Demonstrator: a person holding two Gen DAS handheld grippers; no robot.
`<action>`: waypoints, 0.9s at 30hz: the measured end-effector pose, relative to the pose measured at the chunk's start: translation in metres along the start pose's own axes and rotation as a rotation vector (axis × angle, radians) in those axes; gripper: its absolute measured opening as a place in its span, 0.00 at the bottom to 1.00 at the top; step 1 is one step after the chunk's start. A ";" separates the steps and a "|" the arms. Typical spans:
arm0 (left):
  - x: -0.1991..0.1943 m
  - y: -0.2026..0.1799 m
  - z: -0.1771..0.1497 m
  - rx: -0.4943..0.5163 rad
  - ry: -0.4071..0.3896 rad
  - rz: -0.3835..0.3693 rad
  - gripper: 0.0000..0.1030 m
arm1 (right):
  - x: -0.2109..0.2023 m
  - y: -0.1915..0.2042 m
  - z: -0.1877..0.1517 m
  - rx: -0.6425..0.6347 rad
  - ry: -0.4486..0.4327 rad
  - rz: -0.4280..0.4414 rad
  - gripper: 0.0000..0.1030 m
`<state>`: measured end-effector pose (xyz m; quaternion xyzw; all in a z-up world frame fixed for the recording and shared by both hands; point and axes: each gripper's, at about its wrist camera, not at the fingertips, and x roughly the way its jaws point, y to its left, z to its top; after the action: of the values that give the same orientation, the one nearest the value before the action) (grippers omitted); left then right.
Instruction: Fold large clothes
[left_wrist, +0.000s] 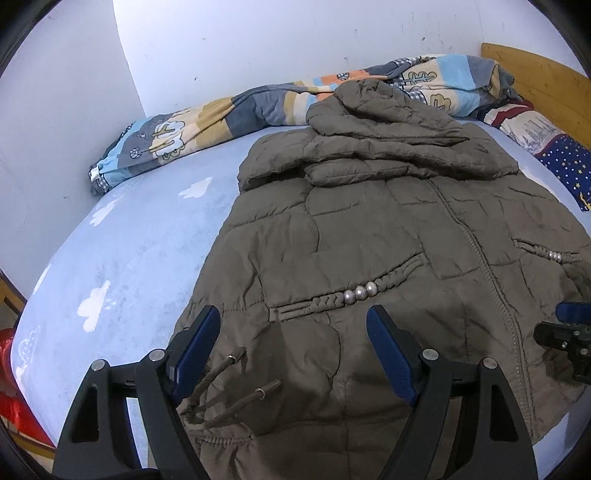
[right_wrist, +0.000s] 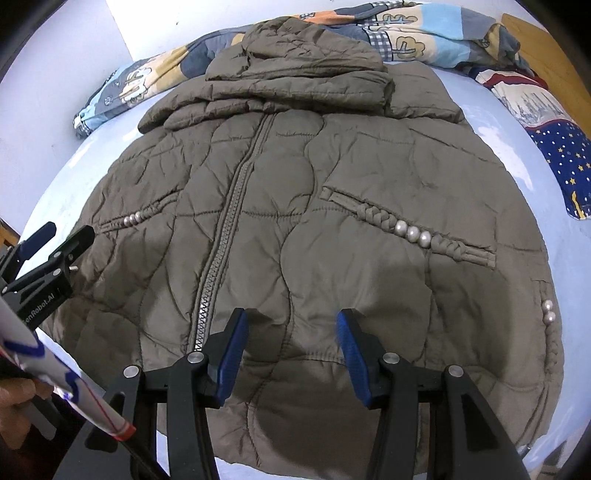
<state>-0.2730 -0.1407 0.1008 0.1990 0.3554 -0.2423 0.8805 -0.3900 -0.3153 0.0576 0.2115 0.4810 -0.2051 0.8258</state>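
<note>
The quilted jacket (right_wrist: 295, 206) lay spread flat on the bed (left_wrist: 122, 258), front up and zipped, hood toward the wall. The left gripper (left_wrist: 291, 321) hovered over the jacket's hem corner, fingers (left_wrist: 199, 343) released and wide apart, with the drawstring cords (left_wrist: 229, 387) lying between them, ungrasped. The right gripper (right_wrist: 291, 325) hovered over the hem just beside the zipper (right_wrist: 229, 221), fingers (right_wrist: 354, 354) released, nothing clamped. The jacket fabric lay under both finger pairs.
</note>
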 end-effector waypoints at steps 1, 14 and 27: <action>0.001 0.000 0.000 0.002 0.002 0.002 0.78 | 0.001 0.001 0.000 -0.004 0.002 -0.003 0.54; 0.002 0.002 -0.001 -0.001 0.005 0.012 0.78 | 0.003 0.006 -0.003 -0.036 0.003 -0.018 0.59; -0.014 -0.002 -0.014 -0.016 0.002 -0.026 0.78 | -0.025 -0.009 -0.011 -0.013 -0.065 -0.079 0.59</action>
<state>-0.2900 -0.1309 0.1011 0.1877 0.3607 -0.2506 0.8786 -0.4139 -0.3130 0.0730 0.1804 0.4630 -0.2412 0.8336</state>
